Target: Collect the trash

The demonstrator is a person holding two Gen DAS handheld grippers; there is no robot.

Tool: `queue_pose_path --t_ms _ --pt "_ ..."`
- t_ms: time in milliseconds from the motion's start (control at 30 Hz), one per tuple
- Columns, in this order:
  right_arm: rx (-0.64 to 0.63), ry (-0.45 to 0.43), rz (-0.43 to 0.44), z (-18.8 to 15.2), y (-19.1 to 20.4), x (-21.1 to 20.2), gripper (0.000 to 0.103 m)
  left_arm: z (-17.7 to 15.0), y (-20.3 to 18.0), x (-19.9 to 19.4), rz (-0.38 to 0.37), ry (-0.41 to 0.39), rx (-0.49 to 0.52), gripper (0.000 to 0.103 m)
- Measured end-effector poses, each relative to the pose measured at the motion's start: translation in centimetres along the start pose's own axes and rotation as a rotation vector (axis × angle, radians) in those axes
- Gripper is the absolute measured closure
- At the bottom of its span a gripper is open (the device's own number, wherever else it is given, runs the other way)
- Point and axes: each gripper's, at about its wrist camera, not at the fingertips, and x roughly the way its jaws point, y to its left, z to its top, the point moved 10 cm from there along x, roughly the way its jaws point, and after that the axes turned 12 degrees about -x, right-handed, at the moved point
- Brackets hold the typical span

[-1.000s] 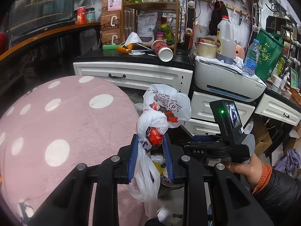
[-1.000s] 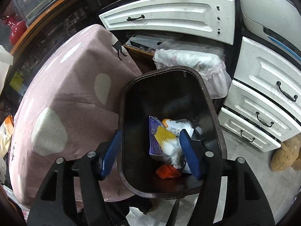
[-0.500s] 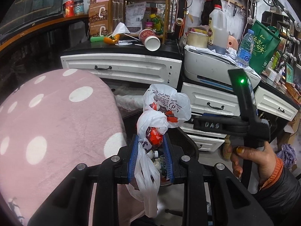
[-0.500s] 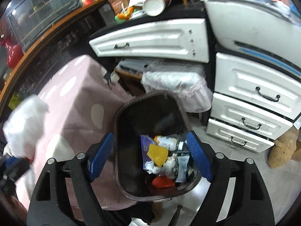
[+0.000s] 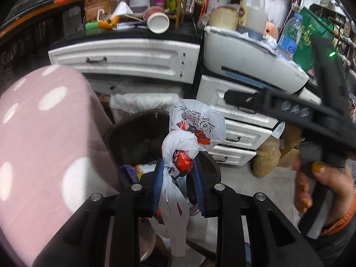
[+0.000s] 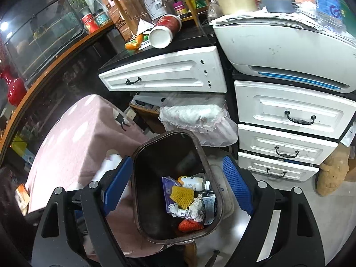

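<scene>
My left gripper (image 5: pixel 178 182) is shut on a knotted white plastic trash bag (image 5: pixel 189 138) with red print, holding it just above the dark brown trash bin (image 5: pixel 124 133). In the right wrist view the bin (image 6: pixel 142 151) stands on the floor holding several pieces of trash: a yellow foam net (image 6: pixel 181 194), a small white bottle (image 6: pixel 192 182), crumpled wrappers and a red net (image 6: pixel 189 225). My right gripper (image 6: pixel 178 184) is open and empty above the bin, its blue pads either side of the rim. The bag shows as a white blur at the left (image 6: pixel 109 164).
A pink polka-dot covered seat (image 5: pixel 44 138) sits left of the bin. White drawers (image 6: pixel 289 115) and a printer (image 6: pixel 278 44) stand behind and to the right. A tipped paper cup (image 6: pixel 163 33) lies on the black counter. A brown plush toy (image 6: pixel 331 171) lies on the floor.
My left gripper has carried the bag forward and down over the bin. My right gripper has pulled up and back from the bin and opened wider.
</scene>
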Motion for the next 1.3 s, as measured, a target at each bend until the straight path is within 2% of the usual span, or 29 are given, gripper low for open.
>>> queue_pose_path --t_ms 400,467,500,533,600,733,1033,1133,1300 --pt "0.017 -0.013 0.017 0.1 -0.3 -0.5 0.020 -0.2 0.5 4.9 0.082 0.054 0.014 0.074" --pt "0.022 -0.014 0.024 0.1 -0.2 -0.7 0.020 -0.3 0.5 5.4 0.084 0.060 0.016 0.066" --pt "0.020 -0.016 0.024 0.2 -0.2 -0.7 0.020 -0.4 0.3 5.6 0.081 0.061 0.019 0.055" --pt "0.018 -0.017 0.023 0.2 -0.2 -0.8 0.020 -0.4 0.2 5.6 0.077 0.056 0.027 0.040" --pt "0.022 -0.020 0.023 0.3 -0.2 -0.8 0.020 -0.2 0.0 5.3 0.078 0.027 0.033 0.025" --pt "0.031 -0.028 0.012 0.4 -0.5 -1.0 0.017 -0.2 -0.8 4.7 0.054 0.008 0.061 0.013" --pt "0.037 -0.065 -0.041 1.1 -1.5 -2.1 0.014 -0.4 -1.0 2.0 0.062 -0.042 0.078 0.006" --pt "0.022 -0.079 -0.056 1.4 -1.3 -2.6 0.012 -0.4 -0.8 0.1 0.035 -0.066 0.052 0.006" --pt "-0.013 -0.108 -0.070 1.9 0.0 -3.6 0.009 -0.2 0.0 -3.3 0.038 -0.126 0.035 0.006"
